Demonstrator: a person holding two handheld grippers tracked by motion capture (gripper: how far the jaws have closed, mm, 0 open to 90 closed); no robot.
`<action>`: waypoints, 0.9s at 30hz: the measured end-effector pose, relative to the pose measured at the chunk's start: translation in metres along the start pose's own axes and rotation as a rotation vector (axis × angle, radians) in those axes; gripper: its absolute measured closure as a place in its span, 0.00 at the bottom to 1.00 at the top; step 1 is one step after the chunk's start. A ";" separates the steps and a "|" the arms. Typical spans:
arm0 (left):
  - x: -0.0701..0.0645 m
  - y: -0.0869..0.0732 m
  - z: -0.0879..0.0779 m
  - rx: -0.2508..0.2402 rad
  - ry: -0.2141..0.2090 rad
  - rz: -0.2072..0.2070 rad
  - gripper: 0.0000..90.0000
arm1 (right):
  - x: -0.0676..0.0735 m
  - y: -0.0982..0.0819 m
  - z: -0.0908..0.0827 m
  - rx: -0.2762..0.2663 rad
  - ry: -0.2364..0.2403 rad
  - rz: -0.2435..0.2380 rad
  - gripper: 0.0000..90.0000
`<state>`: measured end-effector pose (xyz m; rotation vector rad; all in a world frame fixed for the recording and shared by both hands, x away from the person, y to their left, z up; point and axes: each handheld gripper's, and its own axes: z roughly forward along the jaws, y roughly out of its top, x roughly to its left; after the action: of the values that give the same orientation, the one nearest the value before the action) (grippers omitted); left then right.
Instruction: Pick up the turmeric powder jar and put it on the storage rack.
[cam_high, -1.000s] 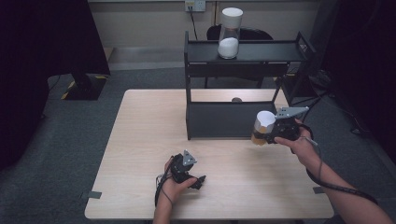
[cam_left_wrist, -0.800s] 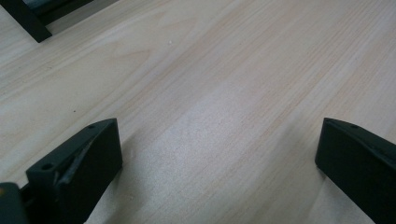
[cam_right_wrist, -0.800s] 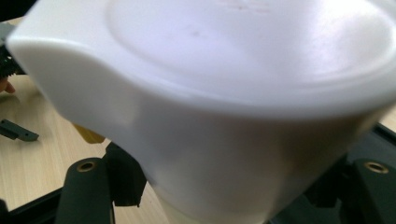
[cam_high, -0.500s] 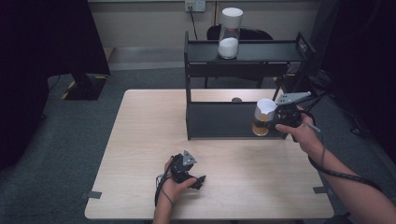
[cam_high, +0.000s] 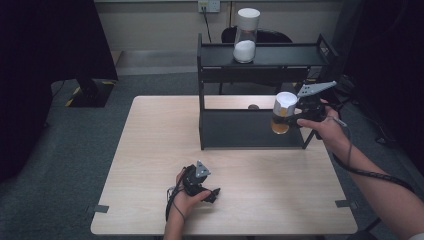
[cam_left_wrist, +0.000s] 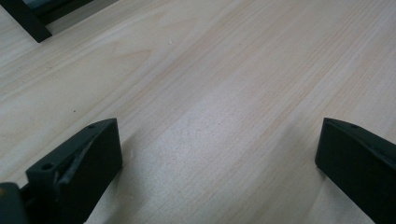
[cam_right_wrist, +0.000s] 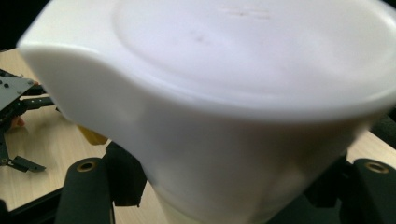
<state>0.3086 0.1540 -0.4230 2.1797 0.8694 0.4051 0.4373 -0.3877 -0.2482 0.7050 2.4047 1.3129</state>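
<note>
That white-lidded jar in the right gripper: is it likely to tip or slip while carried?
The jar is tall and narrow, so probably tippy when set down. Its clear wall looks smooth, perhaps slippery. The right gripper clamps its middle, with amber contents low inside, which likely steadies it.

1 clear jar (cam_high: 281, 114) with white lid (cam_right_wrist: 243, 60), amber-orange contents at the bottom. Upright, off the bench, clamped between the right tongs (cam_high: 290, 118) at mid-body. Sits at the right front of the black shelf rack (cam_high: 250, 127), level with its lower tier.
</note>
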 end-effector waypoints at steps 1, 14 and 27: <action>0.000 0.000 0.000 0.000 0.000 0.000 0.00 | -0.001 0.002 -0.001 -0.001 -0.001 -0.001 0.34; 0.000 0.000 0.000 -0.002 0.000 -0.002 0.00 | -0.013 0.034 -0.019 -0.019 -0.030 -0.001 0.34; 0.000 0.000 0.000 0.001 -0.001 0.000 0.00 | -0.018 0.062 -0.020 -0.017 -0.034 -0.009 0.34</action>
<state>0.3088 0.1541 -0.4228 2.1806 0.8696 0.4039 0.4594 -0.3834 -0.1849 0.7050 2.3639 1.3056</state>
